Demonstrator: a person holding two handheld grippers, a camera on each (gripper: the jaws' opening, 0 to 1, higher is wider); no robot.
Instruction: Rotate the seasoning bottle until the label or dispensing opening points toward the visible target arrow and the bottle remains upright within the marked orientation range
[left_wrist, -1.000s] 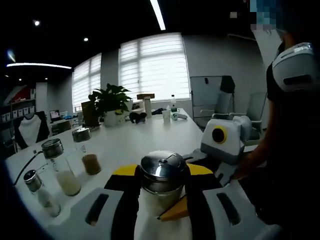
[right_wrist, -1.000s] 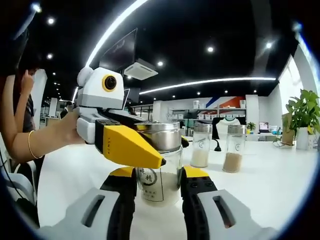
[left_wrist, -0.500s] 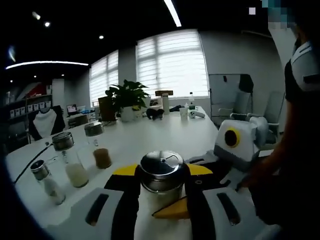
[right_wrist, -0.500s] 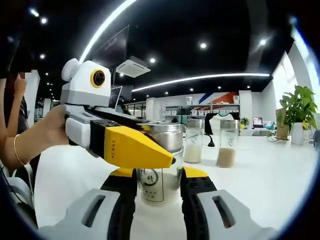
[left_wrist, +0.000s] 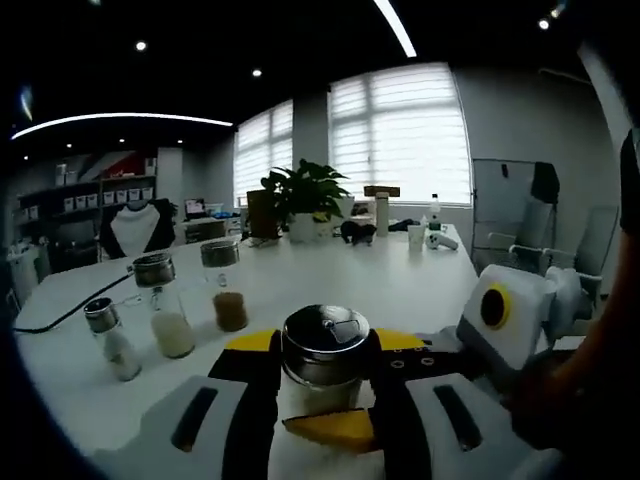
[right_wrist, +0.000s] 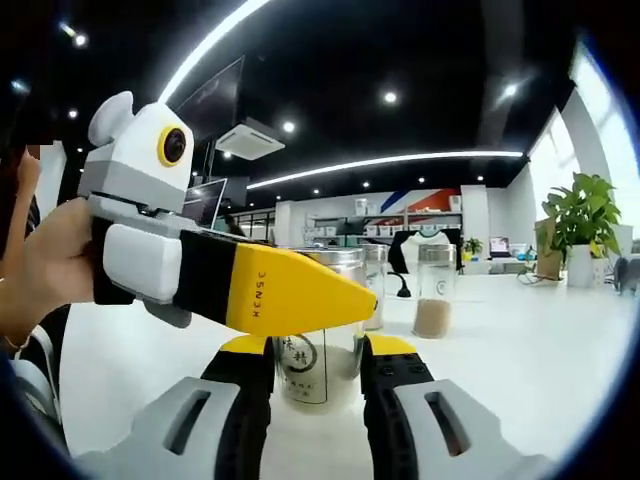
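In the left gripper view we see the seasoning bottle (left_wrist: 325, 352) standing upright on the white table (left_wrist: 330, 285), its steel cap between the black-and-yellow jaws of the left gripper (left_wrist: 322, 400), which are closed in against its sides and grip it just below the cap. The right gripper (left_wrist: 505, 325) comes in from the right of that view, a white body held by a person's hand, with one yellow jaw tip lying across the front of the bottle low down.

In the right gripper view we see the same bottle (right_wrist: 318, 360) from the other side: a clear glass body with a round dark label facing the camera, sitting between the right gripper's (right_wrist: 316, 400) own jaws, which stand close on either side of the glass; we cannot tell whether they press it. The left gripper (right_wrist: 215, 280) reaches in from the left, its yellow jaw crossing in front of the bottle's cap, with a hand (right_wrist: 45, 270) behind it.

Further along the table stand three other shakers: a small one with white contents (left_wrist: 112, 340), a taller one with pale grains (left_wrist: 165, 305) and one with brown powder (left_wrist: 225, 295). A potted plant (left_wrist: 310, 200) stands near the windows (left_wrist: 400, 140).
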